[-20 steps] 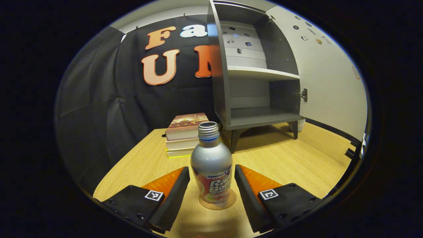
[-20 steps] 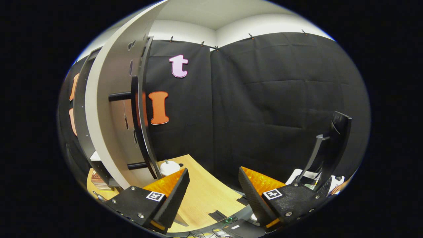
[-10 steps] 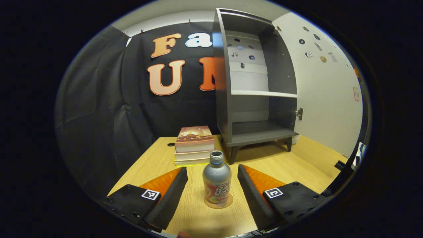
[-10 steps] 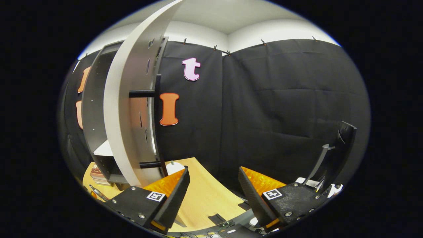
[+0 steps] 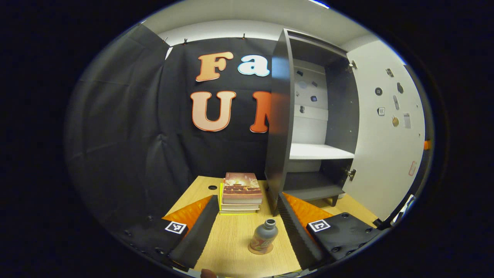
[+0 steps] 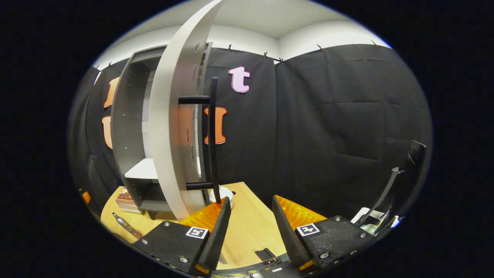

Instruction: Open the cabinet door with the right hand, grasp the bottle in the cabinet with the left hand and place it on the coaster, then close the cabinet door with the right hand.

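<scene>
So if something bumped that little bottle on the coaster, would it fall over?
Probably, fairly easily. The bottle is taller than its base, standing upright on the coaster. With no cap, it may be empty and light. Being round, it would likely roll along the table.

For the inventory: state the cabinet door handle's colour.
Black bar handle, clearest in the right gripper view.

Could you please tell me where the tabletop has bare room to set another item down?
Bare wood lies left of the bottle on its coaster, in front of the books. It is crowded farther back, where books and cabinet stand side by side.
</scene>
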The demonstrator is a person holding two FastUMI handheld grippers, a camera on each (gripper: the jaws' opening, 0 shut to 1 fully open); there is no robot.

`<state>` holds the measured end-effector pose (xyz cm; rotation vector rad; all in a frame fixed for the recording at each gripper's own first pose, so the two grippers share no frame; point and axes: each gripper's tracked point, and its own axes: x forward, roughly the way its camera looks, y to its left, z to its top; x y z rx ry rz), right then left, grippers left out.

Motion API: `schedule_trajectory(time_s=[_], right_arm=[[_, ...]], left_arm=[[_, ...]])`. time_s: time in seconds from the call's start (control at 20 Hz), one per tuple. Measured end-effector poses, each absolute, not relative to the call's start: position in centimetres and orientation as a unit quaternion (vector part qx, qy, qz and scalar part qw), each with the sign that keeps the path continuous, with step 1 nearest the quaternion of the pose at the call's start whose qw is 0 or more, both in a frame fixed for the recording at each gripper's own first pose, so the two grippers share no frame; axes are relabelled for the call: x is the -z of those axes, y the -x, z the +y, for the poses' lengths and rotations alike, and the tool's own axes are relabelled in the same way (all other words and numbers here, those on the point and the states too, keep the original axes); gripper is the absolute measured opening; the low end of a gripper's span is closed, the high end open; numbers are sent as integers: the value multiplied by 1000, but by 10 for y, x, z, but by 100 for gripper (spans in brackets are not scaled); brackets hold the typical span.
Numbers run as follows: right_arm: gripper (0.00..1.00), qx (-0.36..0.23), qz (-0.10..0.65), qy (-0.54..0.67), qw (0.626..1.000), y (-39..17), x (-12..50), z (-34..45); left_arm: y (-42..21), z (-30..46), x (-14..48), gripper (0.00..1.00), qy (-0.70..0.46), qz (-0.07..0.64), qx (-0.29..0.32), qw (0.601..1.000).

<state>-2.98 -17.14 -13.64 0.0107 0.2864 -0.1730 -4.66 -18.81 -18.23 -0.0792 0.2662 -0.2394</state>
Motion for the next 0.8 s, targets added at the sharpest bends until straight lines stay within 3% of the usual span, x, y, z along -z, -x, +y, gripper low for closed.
schedule_trajectory(time_s=[0.15, 0.2, 0.3, 0.35, 0.4, 0.55, 0.6, 0.65, 0.8], right_arm=[[65, 71, 143, -15, 987, 31, 135, -156], [54, 63, 142, -18, 988, 31, 134, -149], [70, 45, 143, -23, 988, 32, 135, -133], [59, 36, 143, -25, 989, 33, 135, -124], [58, 25, 144, -27, 989, 33, 135, -112], [57, -9, 143, -27, 989, 34, 133, -74], [66, -22, 144, -27, 989, 33, 133, -60], [57, -35, 143, -27, 989, 30, 133, -46], [57, -71, 142, -34, 987, 26, 133, 0]], left_arm=[[35, -168, 143, 100, 27, 106, 110, 988], [32, -162, 131, 100, 14, 97, 108, 989], [27, -153, 108, 100, -12, 74, 111, 991], [23, -150, 99, 97, -23, 62, 110, 992], [20, -146, 92, 97, -33, 54, 109, 992], [16, -146, 85, 99, -29, 53, 118, 991], [16, -147, 84, 99, -19, 56, 124, 990], [14, -147, 83, 99, -12, 57, 129, 990], [9, -136, 77, 99, -13, 54, 129, 990]])
